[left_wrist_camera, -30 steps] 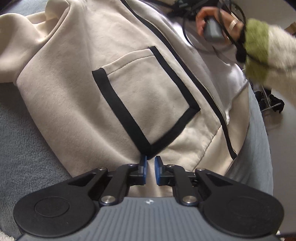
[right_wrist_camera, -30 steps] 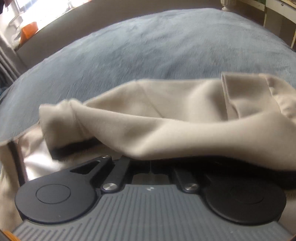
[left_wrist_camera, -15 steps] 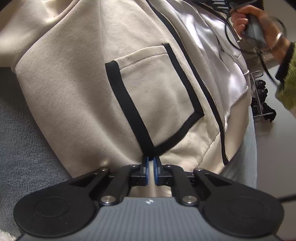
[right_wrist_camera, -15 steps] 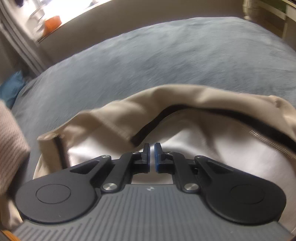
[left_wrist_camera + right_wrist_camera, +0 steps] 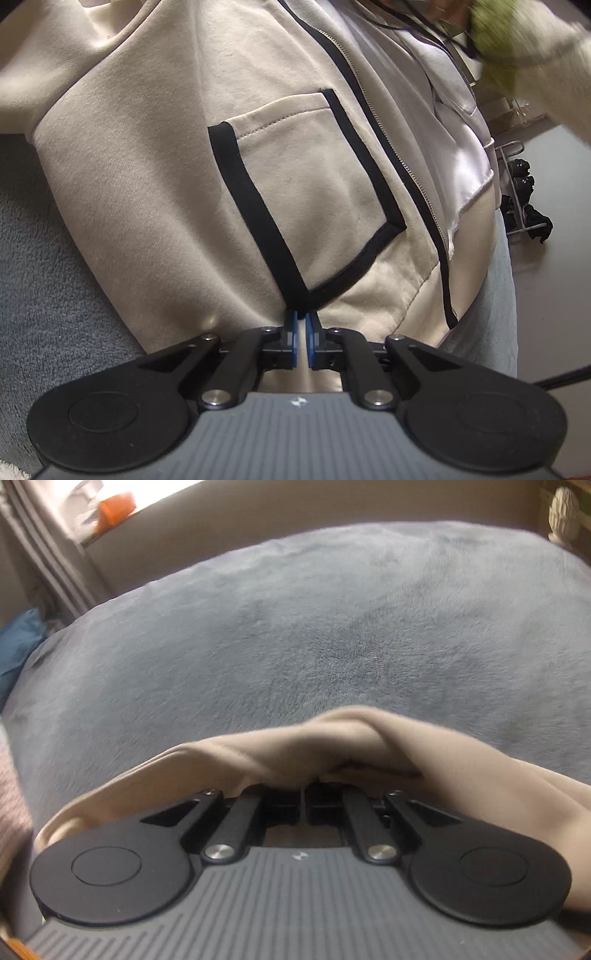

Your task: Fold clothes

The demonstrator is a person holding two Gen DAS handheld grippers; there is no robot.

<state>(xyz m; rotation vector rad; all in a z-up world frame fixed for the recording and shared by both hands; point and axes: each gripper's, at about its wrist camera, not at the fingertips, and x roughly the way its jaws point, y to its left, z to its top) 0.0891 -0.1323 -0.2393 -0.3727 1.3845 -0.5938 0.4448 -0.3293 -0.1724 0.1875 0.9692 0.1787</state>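
The grey blanket (image 5: pixel 332 627) carries my cream jacket (image 5: pixel 155 192), spread with its front half open. Below the jacket's black-trimmed pocket (image 5: pixel 306 192), my left gripper (image 5: pixel 302 341) is clamped on the hem. My right gripper (image 5: pixel 303 797) pinches a bunched jacket edge. I'd keep both grips level, carrying fabric without slack.
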